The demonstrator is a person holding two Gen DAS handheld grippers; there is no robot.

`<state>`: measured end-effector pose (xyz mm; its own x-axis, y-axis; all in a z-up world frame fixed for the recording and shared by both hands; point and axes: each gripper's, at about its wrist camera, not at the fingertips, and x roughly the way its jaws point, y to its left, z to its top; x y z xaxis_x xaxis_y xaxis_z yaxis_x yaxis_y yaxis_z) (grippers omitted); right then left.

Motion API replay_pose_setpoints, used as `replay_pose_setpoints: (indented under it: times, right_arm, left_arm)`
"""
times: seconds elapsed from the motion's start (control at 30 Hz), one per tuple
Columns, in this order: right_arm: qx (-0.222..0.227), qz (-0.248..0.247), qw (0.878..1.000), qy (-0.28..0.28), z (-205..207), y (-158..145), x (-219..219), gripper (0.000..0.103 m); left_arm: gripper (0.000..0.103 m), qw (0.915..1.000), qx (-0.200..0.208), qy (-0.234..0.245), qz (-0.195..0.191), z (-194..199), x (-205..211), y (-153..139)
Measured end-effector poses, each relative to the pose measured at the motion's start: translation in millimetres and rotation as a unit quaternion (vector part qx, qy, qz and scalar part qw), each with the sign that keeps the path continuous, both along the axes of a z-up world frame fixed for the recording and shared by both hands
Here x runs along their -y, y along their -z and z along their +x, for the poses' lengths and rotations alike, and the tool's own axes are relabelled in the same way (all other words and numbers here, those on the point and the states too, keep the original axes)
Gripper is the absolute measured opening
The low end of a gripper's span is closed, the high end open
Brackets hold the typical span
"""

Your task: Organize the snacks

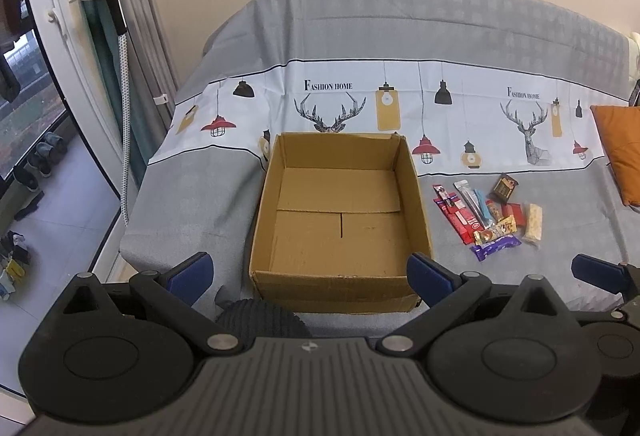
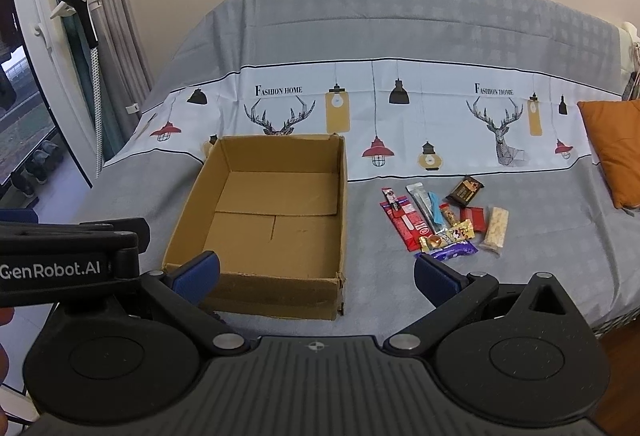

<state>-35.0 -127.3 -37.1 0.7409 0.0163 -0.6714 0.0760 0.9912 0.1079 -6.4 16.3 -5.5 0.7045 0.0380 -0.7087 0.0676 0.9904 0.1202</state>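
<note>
Your left gripper and right gripper both gape, holding nothing. The cardboard box sits mid-frame; the snack pile lies to its right.

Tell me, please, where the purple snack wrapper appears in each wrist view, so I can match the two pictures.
Left wrist: purple snack wrapper lies right of centre, nearest end of the snack pile.
Right wrist: purple snack wrapper lies right of centre, just above the right finger.
Shared landmark: the open cardboard box stands to its left.

Both grippers: black plastic w/ blue pads, silver screws, "GenRobot.AI" mark.
</note>
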Motion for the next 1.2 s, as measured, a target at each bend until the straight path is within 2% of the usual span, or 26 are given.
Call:
replay_pose_setpoints:
  times: [0.8,1.2]
  right_arm:
    - [-0.013,0.001,1.000,0.000,1.2,2.4,3.6,0.103]
    - [-0.022,-0.015,1.000,0.007,4.2,3.6,-0.3,0.103]
  left_arm:
    - [0.103,1.0000,-0.005,0.004,-0.003,0.5,-0.7,5.1]
    - [0.103,0.9994,-0.014,0.018,-0.025,5.8,-4.8,17.2]
